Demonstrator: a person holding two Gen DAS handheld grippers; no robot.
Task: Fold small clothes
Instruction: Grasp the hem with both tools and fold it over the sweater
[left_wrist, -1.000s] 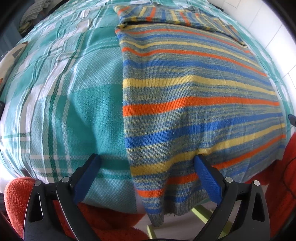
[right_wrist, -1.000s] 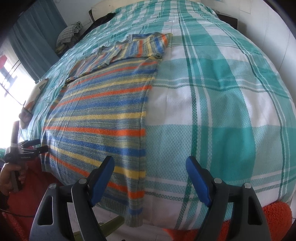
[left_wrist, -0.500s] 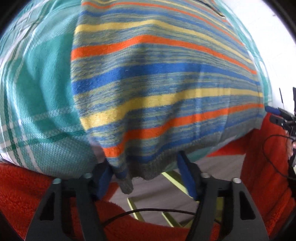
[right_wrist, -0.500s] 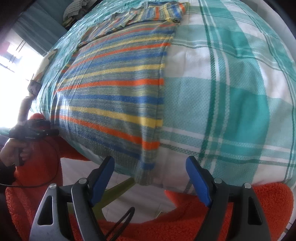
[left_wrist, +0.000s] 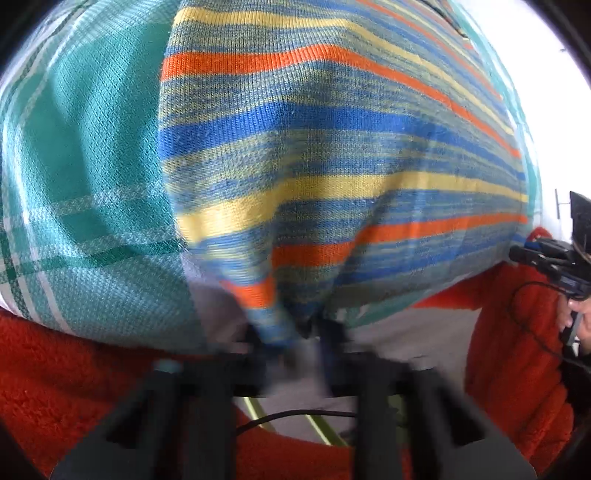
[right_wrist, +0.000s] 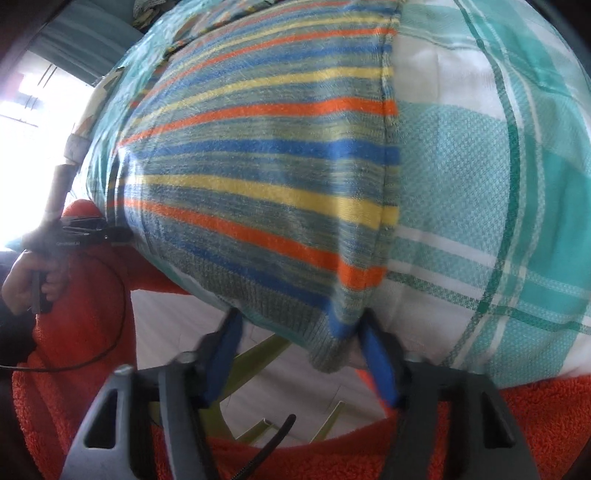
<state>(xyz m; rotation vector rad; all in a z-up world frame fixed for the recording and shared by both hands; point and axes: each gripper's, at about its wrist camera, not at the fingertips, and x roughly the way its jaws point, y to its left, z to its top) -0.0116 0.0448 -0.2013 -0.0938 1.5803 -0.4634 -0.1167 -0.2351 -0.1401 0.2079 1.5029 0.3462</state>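
Observation:
A knit sweater (left_wrist: 332, 147) striped in blue, yellow and orange lies flat on a teal plaid bedspread (left_wrist: 81, 184), its hem hanging over the bed's near edge. My left gripper (left_wrist: 291, 343) is blurred, and its jaws are closing on the hem's left corner, which bunches up between them. In the right wrist view the sweater (right_wrist: 258, 166) ends in its right hem corner. That corner hangs between the blue fingers (right_wrist: 376, 354) of my right gripper (right_wrist: 299, 321). Those jaws are closing, with a gap still on the left side.
Red fleece (left_wrist: 55, 387) covers the person's front and arms below the bed edge. A hand (right_wrist: 33, 284) holds the left gripper's handle. A yellow-green frame (right_wrist: 258, 354) and pale floor show under the bed. A window (right_wrist: 29, 110) glares at the far left.
Both grippers have dropped to the hem at the bed's edge and tilted downward. The left jaws have closed onto the left corner. The right jaws have narrowed around the right corner.

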